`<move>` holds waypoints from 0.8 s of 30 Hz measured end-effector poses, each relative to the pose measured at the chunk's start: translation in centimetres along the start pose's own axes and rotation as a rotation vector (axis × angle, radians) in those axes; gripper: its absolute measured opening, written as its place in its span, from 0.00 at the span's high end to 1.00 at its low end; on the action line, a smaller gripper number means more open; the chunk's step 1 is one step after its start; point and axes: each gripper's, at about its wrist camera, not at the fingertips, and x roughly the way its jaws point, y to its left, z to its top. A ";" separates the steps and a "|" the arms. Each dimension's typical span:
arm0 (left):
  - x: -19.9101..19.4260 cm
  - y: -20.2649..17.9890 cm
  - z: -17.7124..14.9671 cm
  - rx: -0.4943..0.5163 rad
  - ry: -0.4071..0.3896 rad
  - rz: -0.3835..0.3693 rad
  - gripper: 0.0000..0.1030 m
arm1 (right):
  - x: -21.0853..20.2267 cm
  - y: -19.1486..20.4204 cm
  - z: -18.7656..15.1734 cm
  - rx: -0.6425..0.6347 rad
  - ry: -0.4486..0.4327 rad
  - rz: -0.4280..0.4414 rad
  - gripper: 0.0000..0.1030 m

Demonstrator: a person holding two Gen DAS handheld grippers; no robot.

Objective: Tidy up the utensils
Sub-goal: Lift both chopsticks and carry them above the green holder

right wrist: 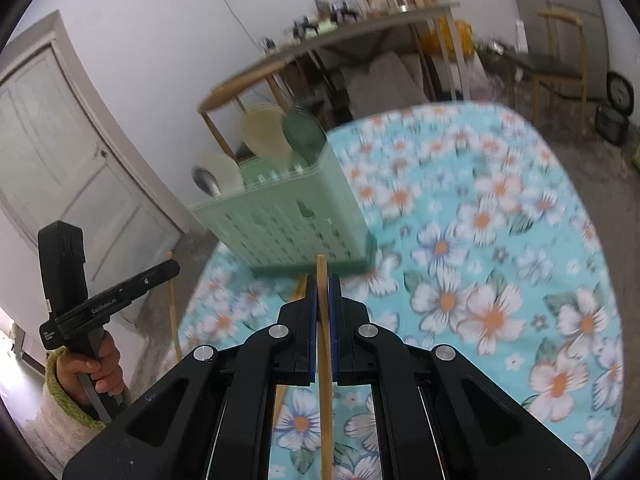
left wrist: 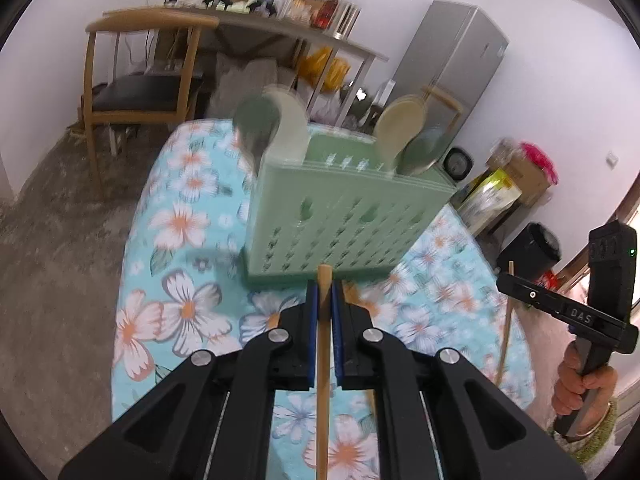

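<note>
Chopsticks, wooden, two pieces, one per tong. Your left gripper [left wrist: 325, 292] is clenched on one wooden chopstick [left wrist: 322, 380]; the blue pads [left wrist: 313, 332] pinch it close under its top end, which pokes out just past the fingertips, and the long remainder hangs back beneath the tool. Your right gripper [right wrist: 322, 290] grasps the second chopstick [right wrist: 325, 380] the same way.

Location: both sticks are held above the floral tablecloth [right wrist: 480, 260], just short of the green utensil basket [left wrist: 340, 216]. The basket stands on the cloth and already carries spoons [left wrist: 400, 128] and ladles at either end.

Handling, by judgement:
- Light, stiff, slender; unlikely to bend or break under this grip.
- Smooth and round-ish, so it may pivot or slide between the pads if you swing it fast.
- Gripped near one end, the long free part can sway; a hold nearer the middle would steady it.
- Thin tips could catch in the basket's slotted wall; aim for the open top.
</note>
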 end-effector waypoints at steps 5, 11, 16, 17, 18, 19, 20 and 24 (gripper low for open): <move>-3.0 -1.0 0.8 0.013 -0.047 -0.035 0.94 | -3.0 1.0 0.8 -0.034 -0.072 0.006 0.97; -6.5 -1.8 1.3 0.035 -0.116 -0.043 0.94 | -5.4 1.7 0.8 -0.061 -0.141 0.000 0.97; -9.1 -3.0 2.9 0.055 -0.209 -0.065 0.94 | -6.3 1.4 1.1 -0.058 -0.172 -0.010 0.97; -9.6 -3.3 3.3 0.060 -0.226 -0.070 0.94 | -6.5 1.3 1.1 -0.055 -0.176 -0.011 0.97; -10.1 -3.6 3.8 0.064 -0.247 -0.074 0.94 | -6.7 1.2 1.1 -0.052 -0.180 -0.013 0.97; -10.6 -3.9 4.3 0.069 -0.267 -0.080 0.94 | -6.7 1.1 1.2 -0.050 -0.182 -0.013 0.97; -10.9 -4.1 4.7 0.074 -0.284 -0.085 0.94 | -6.9 1.1 1.1 -0.048 -0.182 -0.013 0.97; -12.7 -5.4 7.1 0.097 -0.376 -0.105 0.94 | -7.0 0.9 1.1 -0.046 -0.179 -0.016 0.97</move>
